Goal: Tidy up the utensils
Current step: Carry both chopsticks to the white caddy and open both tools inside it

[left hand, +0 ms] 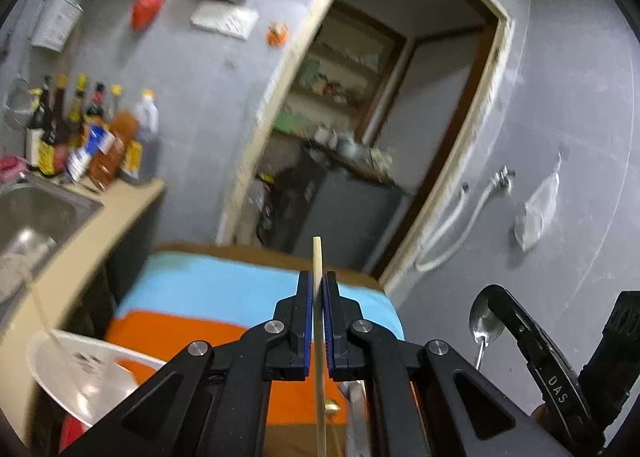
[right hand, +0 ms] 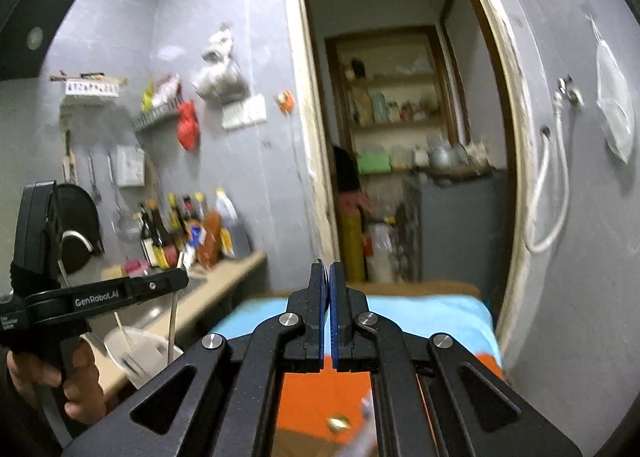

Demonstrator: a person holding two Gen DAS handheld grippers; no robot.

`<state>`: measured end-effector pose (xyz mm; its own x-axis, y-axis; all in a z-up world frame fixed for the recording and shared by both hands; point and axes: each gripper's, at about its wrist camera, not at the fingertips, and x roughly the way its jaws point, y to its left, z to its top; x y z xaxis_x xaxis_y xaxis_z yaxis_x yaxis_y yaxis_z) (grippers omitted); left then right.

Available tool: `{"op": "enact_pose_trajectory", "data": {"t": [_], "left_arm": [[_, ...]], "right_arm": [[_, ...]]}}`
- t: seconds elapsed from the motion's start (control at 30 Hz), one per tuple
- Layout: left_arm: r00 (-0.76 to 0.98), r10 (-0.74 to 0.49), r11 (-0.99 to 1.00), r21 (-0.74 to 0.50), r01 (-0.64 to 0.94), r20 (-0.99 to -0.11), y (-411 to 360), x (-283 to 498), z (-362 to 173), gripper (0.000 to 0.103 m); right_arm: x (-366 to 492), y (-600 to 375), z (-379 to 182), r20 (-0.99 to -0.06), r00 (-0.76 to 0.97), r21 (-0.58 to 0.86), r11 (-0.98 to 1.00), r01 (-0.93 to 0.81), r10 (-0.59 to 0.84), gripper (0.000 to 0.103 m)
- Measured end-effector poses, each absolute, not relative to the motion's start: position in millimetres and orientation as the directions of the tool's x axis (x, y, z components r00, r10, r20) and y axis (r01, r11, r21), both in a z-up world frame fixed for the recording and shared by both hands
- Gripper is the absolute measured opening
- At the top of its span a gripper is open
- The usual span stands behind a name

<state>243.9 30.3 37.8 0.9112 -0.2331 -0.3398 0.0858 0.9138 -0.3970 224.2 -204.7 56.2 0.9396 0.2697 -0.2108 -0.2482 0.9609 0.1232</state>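
Between my left claw's (left hand: pixel 317 285) blue pads I grip a chopstick (left hand: pixel 319 337), the jaws closed down to its width. Its long axis runs straight along my fingers: the pale tip pokes out past the fingertips toward the doorway (left hand: pixel 384 129), and the rest runs back under the claw to the lower edge of the view. My right claw (right hand: pixel 328 277) is shut on a spoon (left hand: pixel 486 323); from its own camera only a thin metal edge shows above the pads, which stand nearly touching. From the left camera the spoon's bowl shows beside that claw's black body, bowl uppermost, the handle slanting down out of sight. Both claws hang over a table (right hand: pixel 420 289) covered by a blue and orange cloth (left hand: pixel 224 297). Left of it, at the counter (left hand: pixel 100 233) edge, stands a white cup (left hand: pixel 76 373) with a chopstick leaning in it. Farther left are the sink (left hand: pixel 44 209) and a cluster of bottles (left hand: pixel 92 137) against the wall.
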Motion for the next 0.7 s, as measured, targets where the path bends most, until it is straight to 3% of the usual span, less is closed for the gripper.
{"op": "enact_pose_trajectory", "data": {"t": [0.37, 0.7], "left_arm": [[0.966, -0.015, 0.917, -0.389, -0.090, -0.257, 133.5, 219.5, 51.2, 0.005], [0.967, 0.130, 0.909, -0.363, -0.203, -0.217, 183.4, 226.3, 24.5, 0.005]], "right_arm": [[232.6, -101.3, 71.8, -0.108, 0.952, 0.062, 0.958, -0.282, 0.287, 0.002], [224.4, -35.0, 44.9, -0.072, 0.959, -0.129, 0.951, -0.280, 0.273, 0.002]]}}
